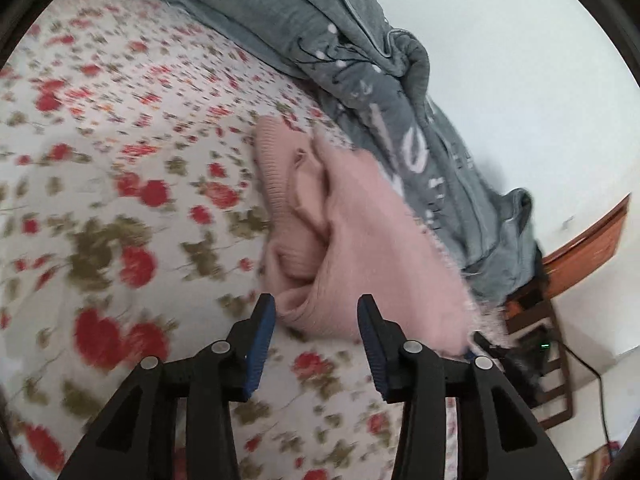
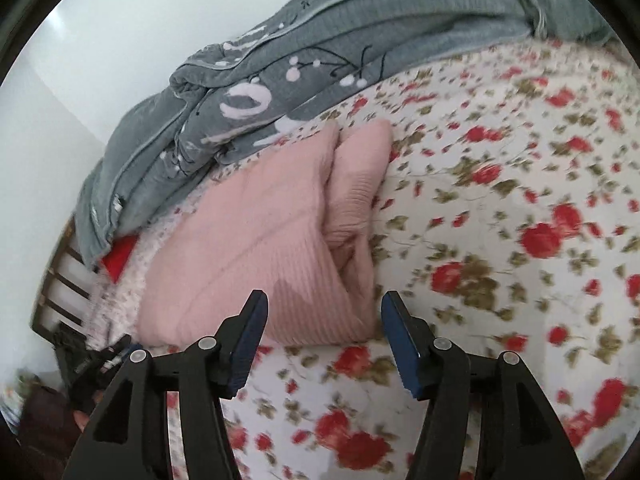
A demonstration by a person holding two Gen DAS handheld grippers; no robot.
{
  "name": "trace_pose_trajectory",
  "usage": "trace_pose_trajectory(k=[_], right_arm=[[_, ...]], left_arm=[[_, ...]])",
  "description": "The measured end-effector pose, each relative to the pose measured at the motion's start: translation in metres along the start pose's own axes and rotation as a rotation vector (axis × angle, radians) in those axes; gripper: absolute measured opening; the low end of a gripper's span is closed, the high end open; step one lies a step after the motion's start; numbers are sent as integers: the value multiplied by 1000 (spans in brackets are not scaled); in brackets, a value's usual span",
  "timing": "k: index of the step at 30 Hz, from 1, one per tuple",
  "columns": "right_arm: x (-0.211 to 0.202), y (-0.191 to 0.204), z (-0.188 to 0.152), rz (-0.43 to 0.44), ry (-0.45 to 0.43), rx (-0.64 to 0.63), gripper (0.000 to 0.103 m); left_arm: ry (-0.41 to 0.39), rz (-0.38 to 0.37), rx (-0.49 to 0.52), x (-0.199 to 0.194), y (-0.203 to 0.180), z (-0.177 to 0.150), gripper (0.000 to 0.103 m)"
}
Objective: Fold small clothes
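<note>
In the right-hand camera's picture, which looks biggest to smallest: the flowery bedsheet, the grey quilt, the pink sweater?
1. Flowery bedsheet
2. Grey quilt, bunched up and farther off, so its true size is unsure
3. Pink sweater, folded

Folded pink knit on the bed

The pink ribbed knit garment (image 1: pixel 360 248) (image 2: pixel 256 248) lay folded into a thick bundle on the floral bedsheet (image 1: pixel 120 168) (image 2: pixel 500 208), its ribbed cuff end bunched alongside, near the grey quilt (image 1: pixel 320 28) (image 2: pixel 320 36).

Home bedroom: floral bedsheet (image 1: pixel 120 160), rumpled grey quilt (image 2: pixel 320 52).
</note>
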State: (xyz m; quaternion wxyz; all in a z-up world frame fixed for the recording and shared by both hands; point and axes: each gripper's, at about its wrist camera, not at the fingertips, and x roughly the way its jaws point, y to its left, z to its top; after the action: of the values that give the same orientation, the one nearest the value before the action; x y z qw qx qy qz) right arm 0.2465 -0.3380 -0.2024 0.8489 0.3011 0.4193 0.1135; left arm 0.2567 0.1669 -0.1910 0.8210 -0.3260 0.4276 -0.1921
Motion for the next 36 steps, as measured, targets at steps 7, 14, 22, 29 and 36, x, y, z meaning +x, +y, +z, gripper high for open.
trace_pose_trajectory(k=[7,14,22,29,36], right_arm=[[21,0,21,-23,56,13,58],[46,1,41,-40,80,11,62],[71,17,50,-104,69,-74,59],[46,35,46,-75,20,-92,21],[-5,54,21,-62,3,-108,21]], left_arm=[[19,64,3,29,-5,25,42],[38,70,-9,56,-5,45,45],[16,103,-33,71,-11,50,38],[7,116,-1,48,-38,45,22],[42,135,107,18,-69,14,22]])
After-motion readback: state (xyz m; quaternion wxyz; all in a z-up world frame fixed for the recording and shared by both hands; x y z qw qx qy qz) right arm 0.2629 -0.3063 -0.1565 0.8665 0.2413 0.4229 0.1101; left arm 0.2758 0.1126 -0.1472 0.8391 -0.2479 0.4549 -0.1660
